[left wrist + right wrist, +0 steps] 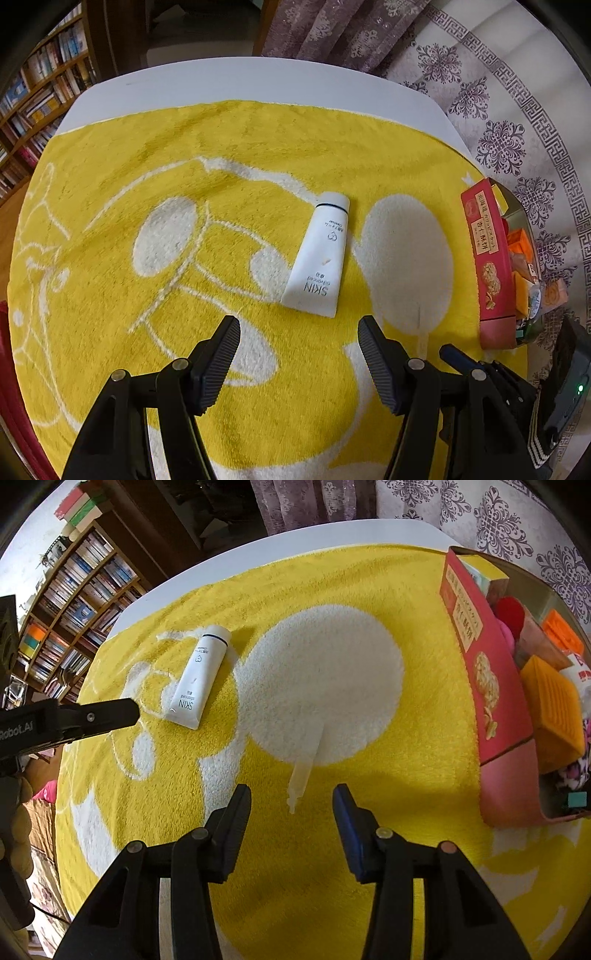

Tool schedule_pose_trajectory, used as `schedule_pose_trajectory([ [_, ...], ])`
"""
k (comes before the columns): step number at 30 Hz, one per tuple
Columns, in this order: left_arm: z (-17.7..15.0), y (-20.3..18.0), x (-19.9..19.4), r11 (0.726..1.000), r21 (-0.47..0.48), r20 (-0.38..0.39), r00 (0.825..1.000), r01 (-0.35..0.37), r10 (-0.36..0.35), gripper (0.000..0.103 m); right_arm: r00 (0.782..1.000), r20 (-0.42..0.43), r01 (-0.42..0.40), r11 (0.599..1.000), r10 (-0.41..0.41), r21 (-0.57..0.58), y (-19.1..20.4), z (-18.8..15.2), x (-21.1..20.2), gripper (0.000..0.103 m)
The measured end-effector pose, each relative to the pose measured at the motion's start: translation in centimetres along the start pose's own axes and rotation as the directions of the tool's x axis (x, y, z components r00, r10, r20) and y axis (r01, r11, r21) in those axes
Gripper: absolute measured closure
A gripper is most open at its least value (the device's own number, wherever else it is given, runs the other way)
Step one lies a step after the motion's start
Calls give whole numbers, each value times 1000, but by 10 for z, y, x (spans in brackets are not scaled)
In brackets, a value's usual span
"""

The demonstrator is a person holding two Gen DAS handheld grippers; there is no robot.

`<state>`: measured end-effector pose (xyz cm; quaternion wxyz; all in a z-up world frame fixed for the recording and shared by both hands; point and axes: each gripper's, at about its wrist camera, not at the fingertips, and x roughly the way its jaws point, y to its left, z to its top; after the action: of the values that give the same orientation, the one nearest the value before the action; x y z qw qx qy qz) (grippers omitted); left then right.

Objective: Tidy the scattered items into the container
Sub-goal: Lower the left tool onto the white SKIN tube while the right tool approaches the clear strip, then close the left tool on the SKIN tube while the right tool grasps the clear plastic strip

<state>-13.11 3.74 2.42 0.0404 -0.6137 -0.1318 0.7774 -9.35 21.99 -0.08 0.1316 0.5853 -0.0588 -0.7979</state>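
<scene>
While one white tube [317,254] lies flat on yellow towel [147,166], cap end away from left tongs [299,325], risk sits mostly in the pick. Left tongs spread wide, empty, hovering just short of the tube's crimped end, tube slightly right of centre line. Right tongs [291,797] also spread, empty, well apart from tube, nearer the red box [491,709] at the worktop's [207,79] right edge.

Possible failures, judged from layout:
- Tube flat and thin at crimped end; closing there could pinch towel pile along with it, or slip off smooth plastic.
- Tube angled against the tongs' axis; closing without turning could spin it away instead of gripping.
- Soft towel could bunch or drag if tips press down too hard, shifting tube.
- Box already crowded with orange pieces [554,698] and wrappers; tube dropped on top could roll back out or rest on the rim.
- Box close to the edge of worktop; a nudge from either tongs could push it off.
- Both tongs converging on the same tube could collide.
</scene>
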Motion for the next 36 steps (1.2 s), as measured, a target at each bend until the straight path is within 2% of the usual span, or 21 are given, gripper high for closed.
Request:
schedule_pose_trajectory([
  [20,52,-29,50,990,134,-22,999,-36,39,35,1000,-6,21,999,-21,44,-3,1,4,53],
  [26,58,-30,57,987,155,-14,999,-48,51,35,1000,-9,30,999,-30,36,-1,0,9,53],
  [31,60,-33,66,979,181,-5,996,-91,93,35,999,-3,40,999,-39,27,0,2,10,53],
  [32,61,-34,68,979,182,-6,995,-97,99,38,999,-2,42,999,-42,25,0,2,10,53],
  [33,61,-34,72,977,184,-7,994,-104,108,45,999,-1,46,999,-46,20,1,3,10,53],
  [35,60,-37,75,972,199,16,992,-129,128,48,999,1,54,999,-54,8,3,3,10,53],
  [36,60,-38,75,970,204,23,991,-135,134,55,998,2,62,998,-62,-2,4,4,11,53],
])
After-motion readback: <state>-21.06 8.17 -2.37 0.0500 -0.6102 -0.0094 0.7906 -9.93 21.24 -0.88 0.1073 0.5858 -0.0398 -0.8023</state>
